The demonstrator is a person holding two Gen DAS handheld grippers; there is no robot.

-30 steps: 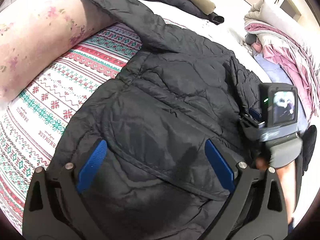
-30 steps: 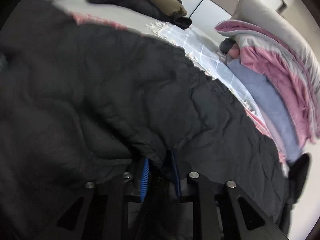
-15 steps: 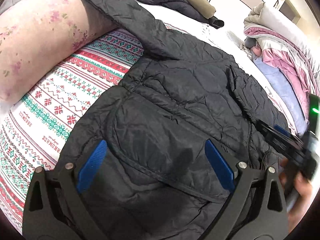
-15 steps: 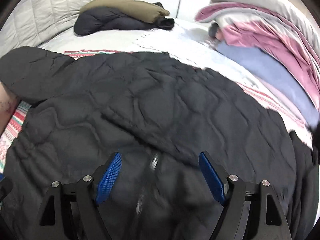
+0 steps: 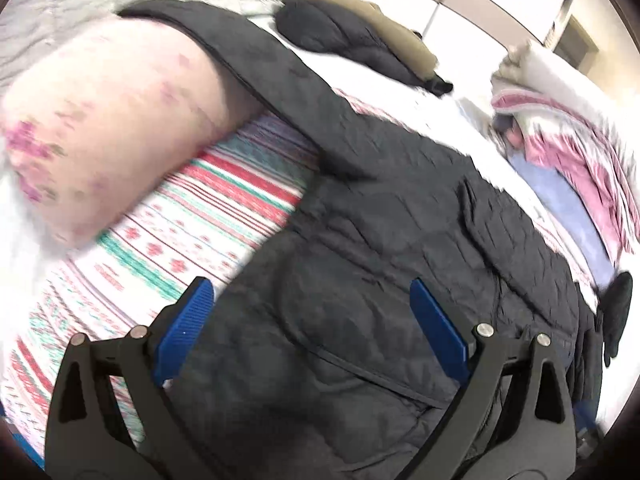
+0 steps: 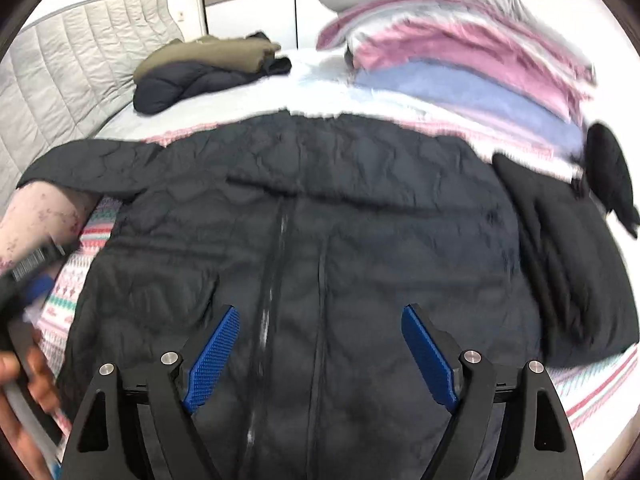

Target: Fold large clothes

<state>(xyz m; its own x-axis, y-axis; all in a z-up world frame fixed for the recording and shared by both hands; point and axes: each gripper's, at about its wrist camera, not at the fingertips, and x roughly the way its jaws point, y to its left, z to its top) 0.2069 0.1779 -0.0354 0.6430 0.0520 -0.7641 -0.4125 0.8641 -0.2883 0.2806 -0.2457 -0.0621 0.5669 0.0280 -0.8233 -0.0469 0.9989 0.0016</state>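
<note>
Both grippers hover empty over the black quilted jacket [image 6: 320, 216], spread front-up and zipped on the bed [image 6: 224, 92]. Left gripper [image 5: 312, 328]: jaws wide, nothing between them. Right gripper [image 6: 320, 356]: jaws opening, only the zipper line below, no contact. Risk: one sleeve [image 5: 256, 64] drapes over the floral pillow [image 5: 104, 128], so a fold may drag it or bunch unevenly; slick fabric may slip.

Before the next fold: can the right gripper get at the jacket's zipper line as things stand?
Probably yes. The right gripper, its jaws opening and empty, hangs over the jacket; the zipper line lies uncovered below.
</note>
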